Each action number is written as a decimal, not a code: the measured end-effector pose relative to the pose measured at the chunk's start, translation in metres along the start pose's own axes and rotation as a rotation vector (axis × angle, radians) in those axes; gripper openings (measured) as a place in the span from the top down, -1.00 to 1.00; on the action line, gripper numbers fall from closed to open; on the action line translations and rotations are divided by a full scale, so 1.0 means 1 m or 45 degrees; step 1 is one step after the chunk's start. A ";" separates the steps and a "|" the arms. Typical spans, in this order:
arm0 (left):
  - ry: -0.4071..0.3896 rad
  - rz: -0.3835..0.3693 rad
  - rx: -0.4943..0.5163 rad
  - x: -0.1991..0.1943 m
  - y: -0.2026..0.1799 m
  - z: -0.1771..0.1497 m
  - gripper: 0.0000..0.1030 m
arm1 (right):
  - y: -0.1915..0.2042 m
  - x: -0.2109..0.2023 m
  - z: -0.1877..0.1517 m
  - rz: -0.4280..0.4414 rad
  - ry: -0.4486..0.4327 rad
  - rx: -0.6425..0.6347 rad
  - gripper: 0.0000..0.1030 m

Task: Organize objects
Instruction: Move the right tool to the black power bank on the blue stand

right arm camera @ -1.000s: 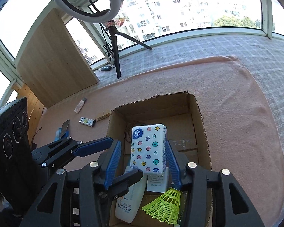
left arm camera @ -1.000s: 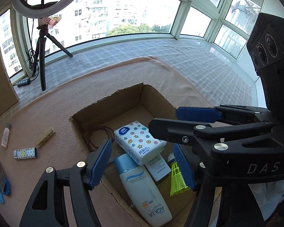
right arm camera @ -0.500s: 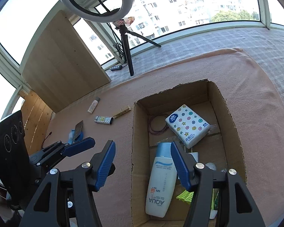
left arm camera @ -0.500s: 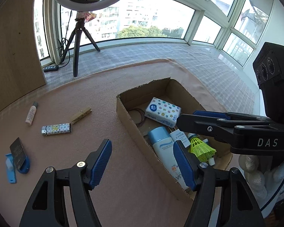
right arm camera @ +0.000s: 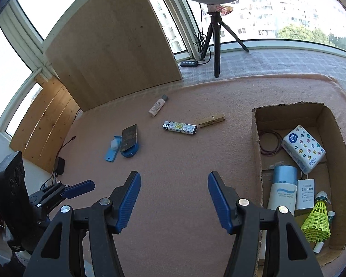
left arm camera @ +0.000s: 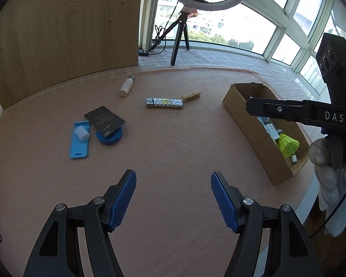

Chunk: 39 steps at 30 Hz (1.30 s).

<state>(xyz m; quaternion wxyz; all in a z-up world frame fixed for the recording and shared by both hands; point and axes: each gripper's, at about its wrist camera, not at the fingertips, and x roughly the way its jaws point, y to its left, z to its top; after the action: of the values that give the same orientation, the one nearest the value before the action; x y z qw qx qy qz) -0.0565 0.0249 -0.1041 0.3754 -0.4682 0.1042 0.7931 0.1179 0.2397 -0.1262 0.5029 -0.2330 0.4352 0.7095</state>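
My left gripper hovers open and empty over the pink mat. Ahead of it lie a patterned lighter, a wooden clothespin, a small white tube, a blue phone case and a dark card on a blue disc. My right gripper is open and empty too, just left of the cardboard box. The box holds a star-print tissue pack, a sunscreen bottle, a white adapter box and a yellow shuttlecock.
A ring light on a tripod and a power strip stand at the back by the windows. A wooden panel leans at the back left. A gloved hand holds the right gripper near the mat's right edge.
Both grippers have pulled back from over the box and swung left over the mat. The tissue pack, earlier between the right jaws, now lies in the box.
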 end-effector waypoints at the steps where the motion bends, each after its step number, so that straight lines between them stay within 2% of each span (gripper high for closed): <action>1: -0.001 0.007 -0.026 -0.004 0.013 -0.006 -0.38 | 0.009 0.006 0.003 0.007 0.002 -0.023 -0.10; 6: -0.005 0.053 -0.143 -0.028 0.068 -0.039 -0.38 | 0.054 0.045 0.025 0.051 0.036 -0.112 -0.10; 14: -0.023 0.105 -0.284 -0.059 0.132 -0.081 -0.38 | 0.103 0.137 0.057 0.076 0.277 -0.189 -0.10; 21: -0.039 0.145 -0.391 -0.077 0.172 -0.105 -0.37 | 0.125 0.197 0.071 0.062 0.430 -0.231 -0.10; 28: -0.037 0.159 -0.448 -0.083 0.195 -0.119 -0.37 | 0.134 0.232 0.080 -0.028 0.523 -0.298 -0.10; 39: -0.033 0.145 -0.477 -0.084 0.204 -0.118 -0.38 | 0.143 0.253 0.082 -0.135 0.594 -0.424 -0.13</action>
<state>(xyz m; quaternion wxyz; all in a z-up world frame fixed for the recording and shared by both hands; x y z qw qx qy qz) -0.0957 -0.2200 -0.1371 0.2374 -0.5128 -0.0238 0.8247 -0.1017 0.4221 -0.2239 0.3805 -0.4917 0.4040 0.6710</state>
